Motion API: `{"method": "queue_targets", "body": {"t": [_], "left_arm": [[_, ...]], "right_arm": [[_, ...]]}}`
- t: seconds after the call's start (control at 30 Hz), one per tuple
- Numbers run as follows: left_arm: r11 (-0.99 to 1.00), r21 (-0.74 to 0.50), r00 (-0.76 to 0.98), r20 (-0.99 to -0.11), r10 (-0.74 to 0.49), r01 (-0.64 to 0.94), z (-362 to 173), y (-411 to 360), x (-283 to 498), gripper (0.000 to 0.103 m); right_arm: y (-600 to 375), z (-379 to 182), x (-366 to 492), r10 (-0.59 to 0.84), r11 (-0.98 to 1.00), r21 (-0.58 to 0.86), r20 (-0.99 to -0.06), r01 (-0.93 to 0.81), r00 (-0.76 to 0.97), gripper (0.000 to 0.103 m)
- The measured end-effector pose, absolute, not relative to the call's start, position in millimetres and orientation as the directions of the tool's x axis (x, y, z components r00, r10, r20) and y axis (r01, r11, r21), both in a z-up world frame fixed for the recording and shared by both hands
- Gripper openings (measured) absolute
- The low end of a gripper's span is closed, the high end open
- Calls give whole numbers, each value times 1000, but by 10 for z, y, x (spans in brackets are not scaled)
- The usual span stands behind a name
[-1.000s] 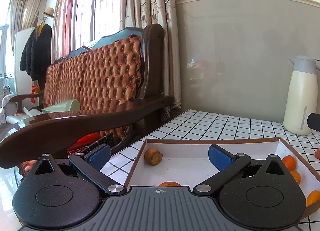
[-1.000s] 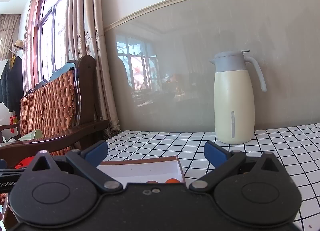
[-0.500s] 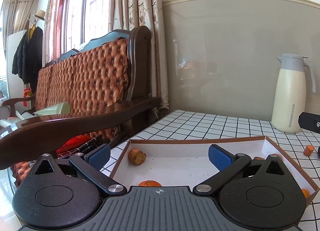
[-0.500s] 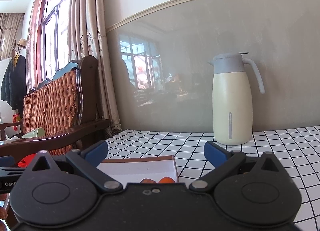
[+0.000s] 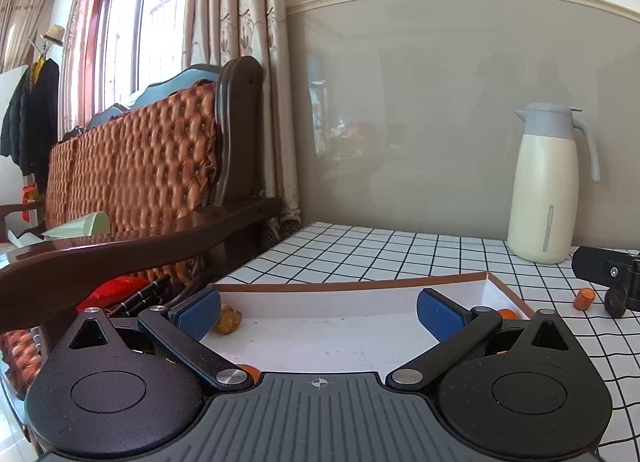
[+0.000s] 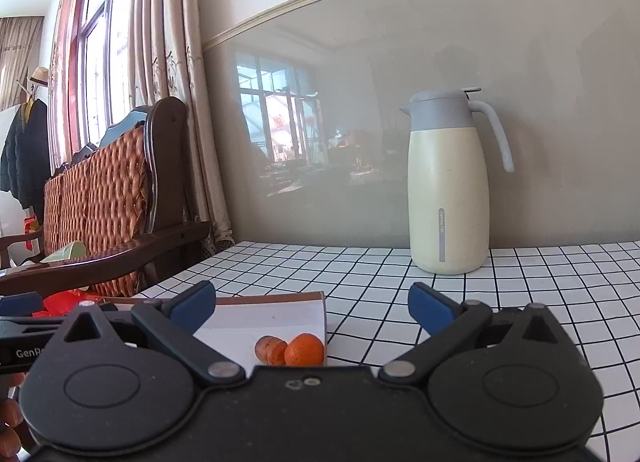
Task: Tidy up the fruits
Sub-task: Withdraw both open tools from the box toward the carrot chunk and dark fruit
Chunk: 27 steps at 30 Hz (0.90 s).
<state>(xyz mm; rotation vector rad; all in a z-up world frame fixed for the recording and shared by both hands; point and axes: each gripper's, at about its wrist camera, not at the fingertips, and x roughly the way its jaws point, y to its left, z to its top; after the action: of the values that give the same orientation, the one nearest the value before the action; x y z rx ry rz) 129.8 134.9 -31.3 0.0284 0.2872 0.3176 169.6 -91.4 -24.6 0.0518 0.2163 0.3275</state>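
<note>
A shallow white box with a brown rim [image 5: 360, 286] lies on the checked table. My left gripper [image 5: 318, 312] is open and empty, low over the box. A brownish fruit [image 5: 228, 318] sits by its left finger, and orange fruits [image 5: 508, 314] show at the box's right side. A small orange piece [image 5: 584, 298] and a dark fruit [image 5: 616, 298] lie on the table right of the box. My right gripper [image 6: 312, 304] is open and empty above the box's right corner [image 6: 320, 298], where two orange fruits [image 6: 306, 350] lie.
A cream thermos jug [image 6: 448, 190] stands at the back by the wall. A wooden sofa with a woven back [image 5: 132, 190] borders the table's left edge. The other gripper's black body [image 5: 604, 266] shows at the right of the left wrist view.
My left gripper has pulled back and swung right, so the box sits lower and farther left in view. The right gripper has tipped slightly downward, showing the fruits in the box corner.
</note>
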Motion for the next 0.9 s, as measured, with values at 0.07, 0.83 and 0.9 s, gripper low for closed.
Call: {"method": "queue_targets", "body": {"t": [0.07,0.83,0.9], "left_arm": [[955,75,915,-272,297,-287,-308,1274,1319,103],[994,107,949,-310,51,-18,-346,263,1598,103],[994,107,949,-312,34,-1,-355,207,1618,103]], "right_arm": [[-970,-247,1703,318,948,94,-209,-305,925,97],[-1790,-289,1678,183,982,105,-313,-158,932,97],[-1852,-296,1683,173,983,111,-316,-145,933,97]]}}
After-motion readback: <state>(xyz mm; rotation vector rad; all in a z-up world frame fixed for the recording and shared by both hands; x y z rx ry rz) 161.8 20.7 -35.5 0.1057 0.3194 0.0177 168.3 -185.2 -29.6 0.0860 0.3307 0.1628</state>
